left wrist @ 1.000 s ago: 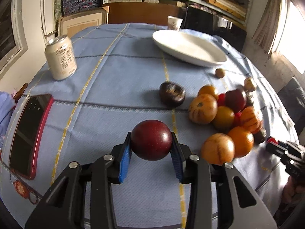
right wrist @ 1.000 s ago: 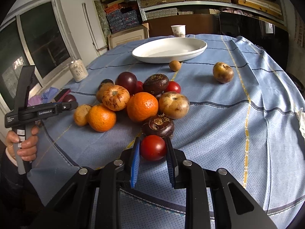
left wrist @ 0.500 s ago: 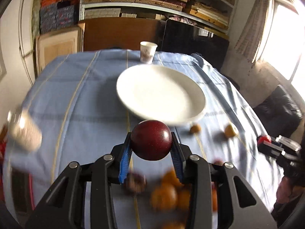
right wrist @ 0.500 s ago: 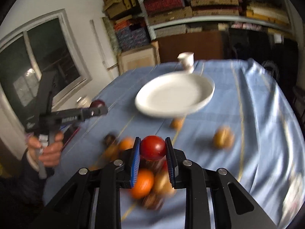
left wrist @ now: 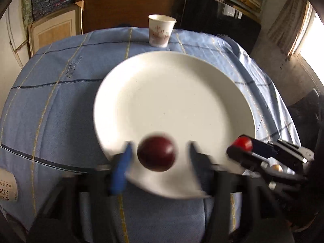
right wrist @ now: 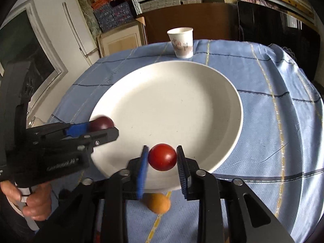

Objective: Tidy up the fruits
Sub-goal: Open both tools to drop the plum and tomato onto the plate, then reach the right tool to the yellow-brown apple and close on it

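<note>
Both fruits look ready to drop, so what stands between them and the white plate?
Nothing visible: the dark red plum and red tomato sit over the bare near part of the white plate.

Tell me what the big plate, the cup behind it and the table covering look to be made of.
Plate: likely glazed ceramic or melamine; smooth white with a soft sheen, faint specks.
Cup: paper, matte white with a printed design and rolled rim.
Table covering: woven fabric, matte blue with stitched stripes, wrinkling at the edges.
</note>
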